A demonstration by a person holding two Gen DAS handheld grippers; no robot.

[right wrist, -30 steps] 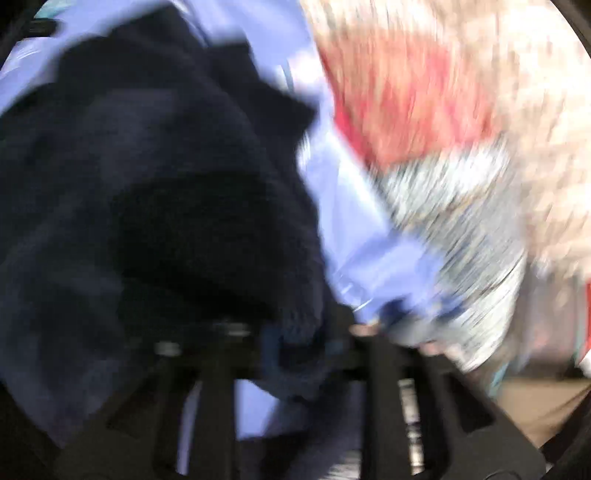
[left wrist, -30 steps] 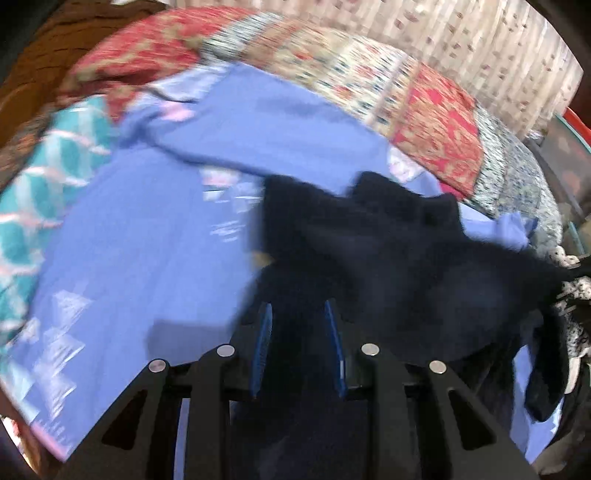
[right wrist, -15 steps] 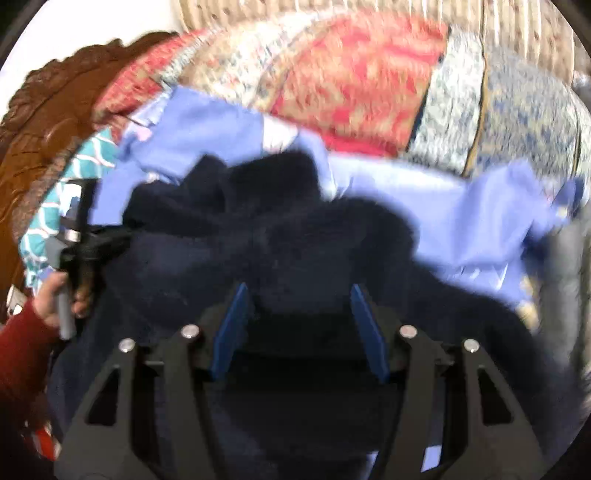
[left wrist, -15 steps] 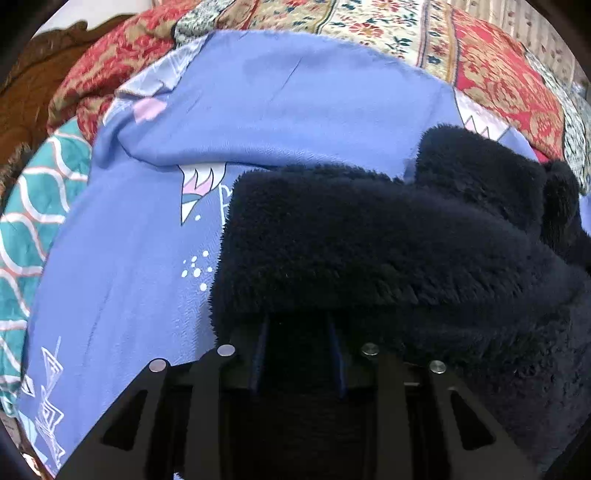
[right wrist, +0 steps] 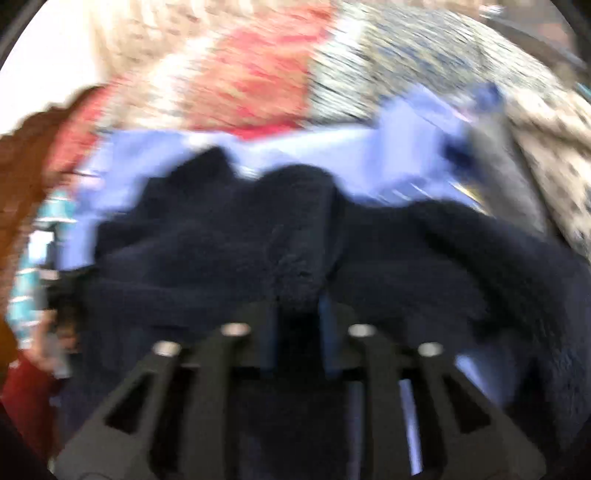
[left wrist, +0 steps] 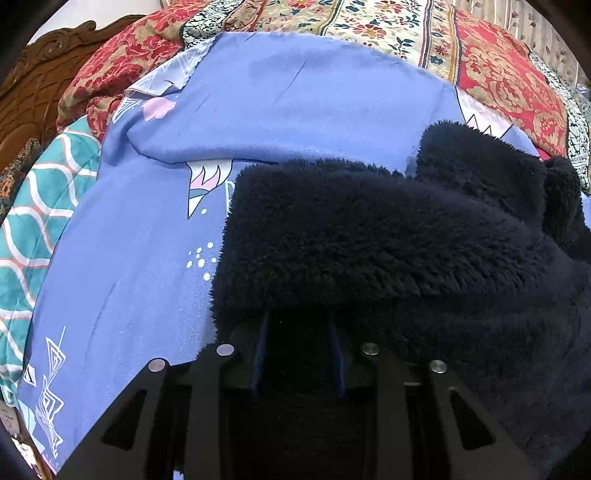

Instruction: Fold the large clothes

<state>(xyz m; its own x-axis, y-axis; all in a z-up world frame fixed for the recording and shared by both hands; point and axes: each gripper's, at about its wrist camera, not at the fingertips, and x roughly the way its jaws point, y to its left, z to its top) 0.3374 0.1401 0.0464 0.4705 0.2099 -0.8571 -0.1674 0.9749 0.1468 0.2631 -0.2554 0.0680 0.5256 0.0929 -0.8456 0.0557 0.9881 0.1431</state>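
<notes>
A dark navy fleece garment (left wrist: 369, 229) lies bunched on a blue printed sheet (left wrist: 129, 258) spread over the bed. My left gripper (left wrist: 299, 325) is shut on a thick fold of the fleece, which drapes over its fingertips and hides them. In the blurred right wrist view the same fleece (right wrist: 221, 240) fills the lower half, on the blue sheet (right wrist: 369, 158). My right gripper (right wrist: 297, 306) is closing, and a raised ridge of fleece stands between its blue pads and fills the gap.
A red and cream patchwork quilt (left wrist: 369, 26) covers the bed behind the sheet. A teal wave-patterned cloth (left wrist: 37, 206) lies at the left, beside a carved wooden headboard (left wrist: 37, 74). A red sleeve (right wrist: 22, 387) shows at the left edge of the right wrist view.
The left gripper sank toward the bed with the fleece, then held still. The right gripper rolled and swung across, its jaws widening and then narrowing on a ridge of fleece.
</notes>
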